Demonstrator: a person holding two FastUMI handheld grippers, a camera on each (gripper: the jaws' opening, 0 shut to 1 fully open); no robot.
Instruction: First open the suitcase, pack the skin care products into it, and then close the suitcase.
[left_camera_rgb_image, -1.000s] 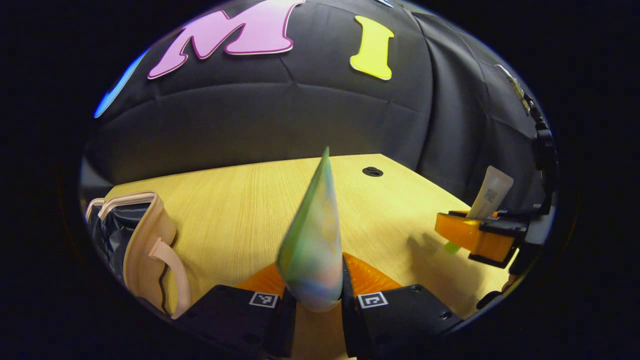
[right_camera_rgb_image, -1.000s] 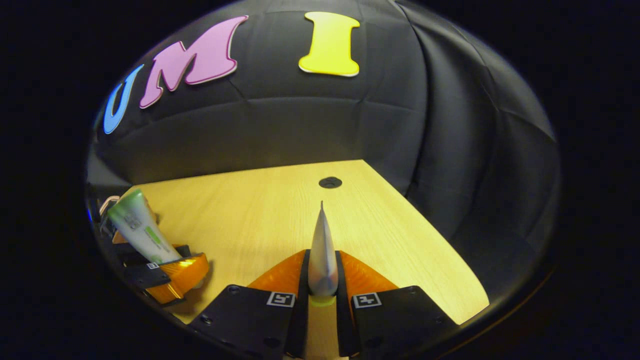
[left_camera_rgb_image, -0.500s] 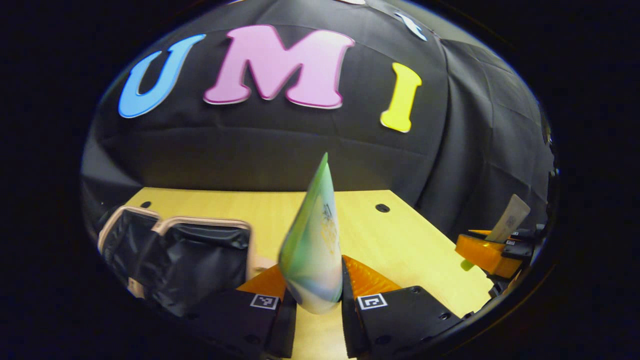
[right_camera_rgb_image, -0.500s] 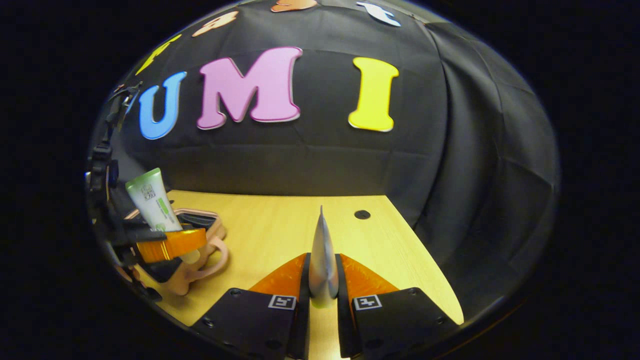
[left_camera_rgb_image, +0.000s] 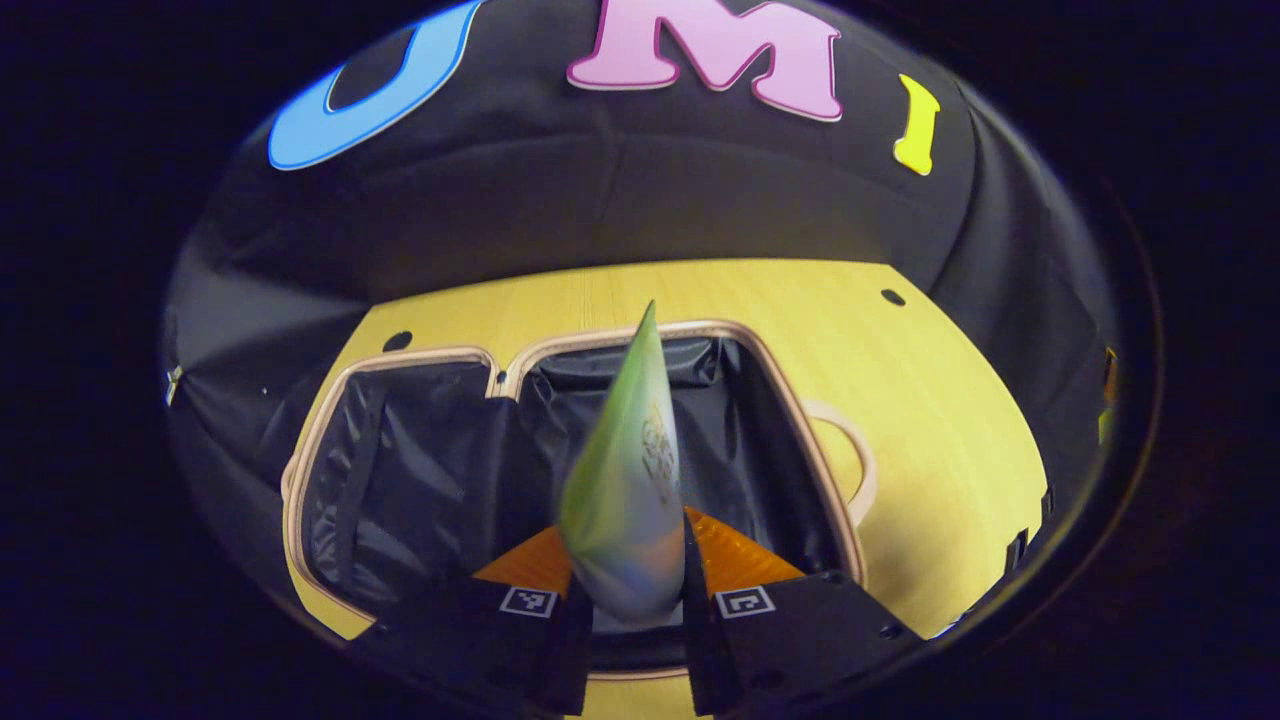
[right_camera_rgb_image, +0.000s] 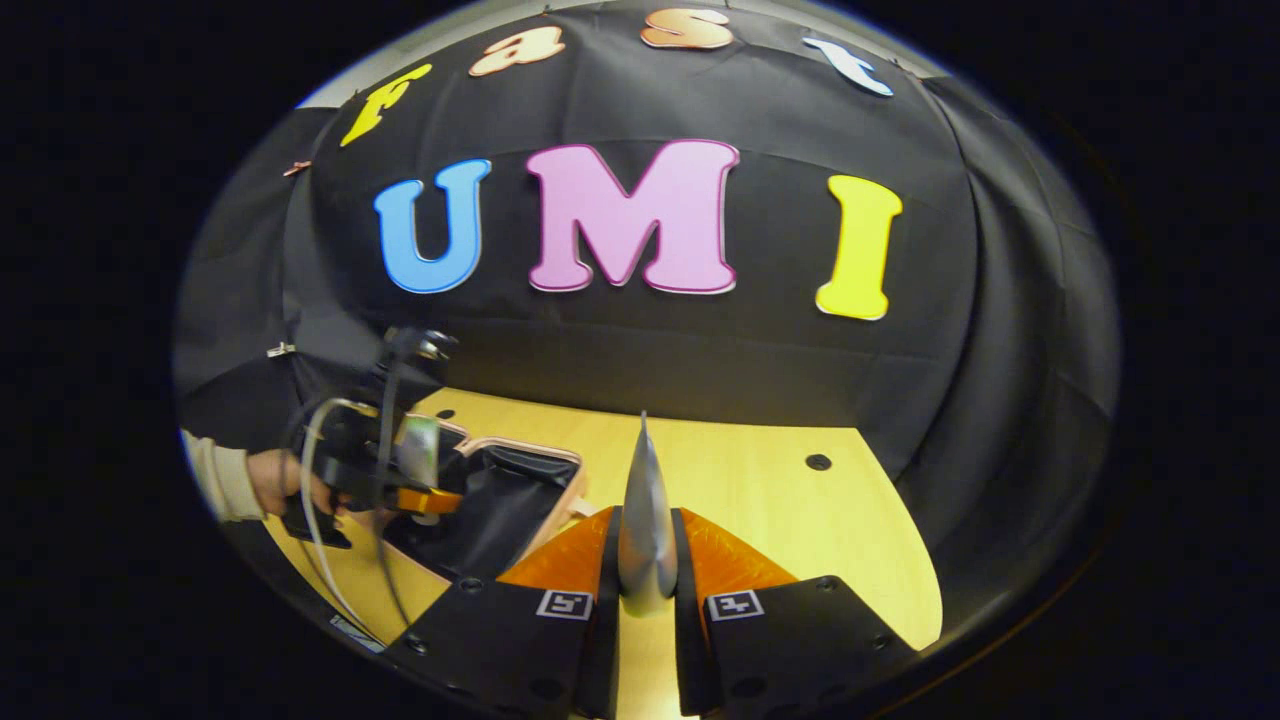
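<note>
A: My left gripper (left_camera_rgb_image: 628, 570) has both fingers pinched on a green tube (left_camera_rgb_image: 625, 480), its crimped end pointing away from me. In the left gripper view it hangs over the open suitcase (left_camera_rgb_image: 420, 480), which lies flat near the table's (left_camera_rgb_image: 930, 420) left edge, both dark-lined halves showing. The tube is above the right half.

B: And the right one?

A: In the right gripper view, my right gripper (right_camera_rgb_image: 646, 560) is clamped on a silver tube (right_camera_rgb_image: 645, 520), seen edge-on, over bare table nearer the right edge. Off to the left I see the left gripper (right_camera_rgb_image: 425, 497) and my hand (right_camera_rgb_image: 285, 485) above the suitcase (right_camera_rgb_image: 500, 500).

B: How would you finish this step?

A: I'd say lower the green tube until it's well inside the right half, tilt it flat, then release, so it doesn't bounce off the rim. I'd leave room beside it for tube 2, and keep both clear of the hinge so the lid can close.
</note>
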